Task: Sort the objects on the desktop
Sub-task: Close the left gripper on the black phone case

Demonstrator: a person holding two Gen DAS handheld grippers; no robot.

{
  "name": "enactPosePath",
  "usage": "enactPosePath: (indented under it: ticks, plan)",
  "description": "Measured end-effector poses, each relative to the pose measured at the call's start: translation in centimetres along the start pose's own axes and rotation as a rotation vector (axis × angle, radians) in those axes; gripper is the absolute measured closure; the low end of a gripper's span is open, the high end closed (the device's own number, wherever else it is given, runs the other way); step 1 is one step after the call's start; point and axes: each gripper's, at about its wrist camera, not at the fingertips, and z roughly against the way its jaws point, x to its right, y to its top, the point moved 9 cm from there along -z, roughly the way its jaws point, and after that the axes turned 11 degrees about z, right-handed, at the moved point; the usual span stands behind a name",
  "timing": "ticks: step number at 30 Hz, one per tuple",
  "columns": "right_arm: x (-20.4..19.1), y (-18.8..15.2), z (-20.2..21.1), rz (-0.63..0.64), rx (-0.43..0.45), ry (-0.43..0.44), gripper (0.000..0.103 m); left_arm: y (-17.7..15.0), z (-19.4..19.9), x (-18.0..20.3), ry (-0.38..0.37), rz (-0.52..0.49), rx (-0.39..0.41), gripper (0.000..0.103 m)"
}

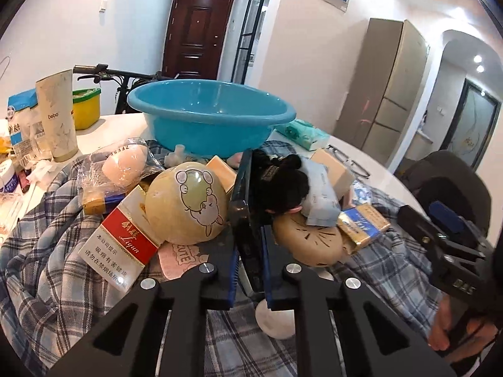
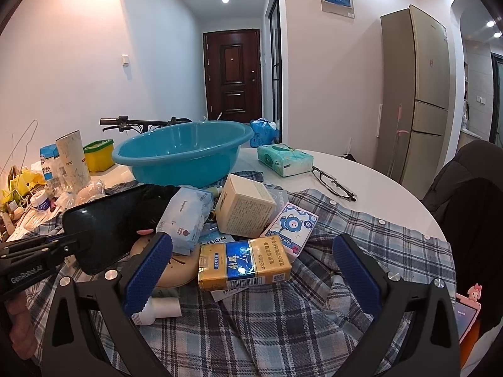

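My left gripper (image 1: 250,251) is shut on a black phone (image 1: 248,207), seen edge-on between its blue pads and held above the pile. The right wrist view shows the same phone (image 2: 103,232) flat and glossy at the left, with the left gripper (image 2: 63,245) clamped on its lower end. My right gripper (image 2: 253,240) stands open over a plaid shirt (image 2: 267,323), a yellow and blue cigarette pack (image 2: 243,264) lying between its fingers untouched. A blue basin (image 2: 179,150) stands behind the pile. A red and white cigarette pack (image 1: 122,245) and a round beige sheep-print case (image 1: 188,201) lie to the left.
A cream box (image 2: 245,207), a pale blue wipes pack (image 2: 185,216), a tissue pack (image 2: 284,158) and glasses (image 2: 333,183) lie on the round white table (image 2: 393,194). A white tube (image 2: 74,163), a yellow tub (image 2: 99,155) and small clutter crowd the left. A jacket-draped chair (image 2: 465,204) stands at the right.
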Motion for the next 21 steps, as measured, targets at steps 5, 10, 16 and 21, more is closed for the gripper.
enactPosePath:
  ticks: [5, 10, 16, 21]
  plan:
    - [0.3, -0.2, -0.1, -0.003, -0.006, -0.003, 0.001, 0.2, -1.1, 0.4, -0.011, 0.018, -0.010, 0.035]
    - [0.6, -0.6, -0.4, -0.010, -0.017, -0.004, 0.001, 0.5, -1.7, 0.3, 0.036, 0.017, 0.001, 0.088]
    - [0.9, -0.7, -0.6, -0.014, -0.022, -0.008, 0.001, 0.3, -1.3, -0.6, 0.028, 0.030, -0.004, 0.091]
    - [1.2, -0.7, -0.3, -0.006, -0.018, -0.018, 0.001, -1.5, 0.9, -1.3, 0.024, -0.025, -0.028, 0.091]
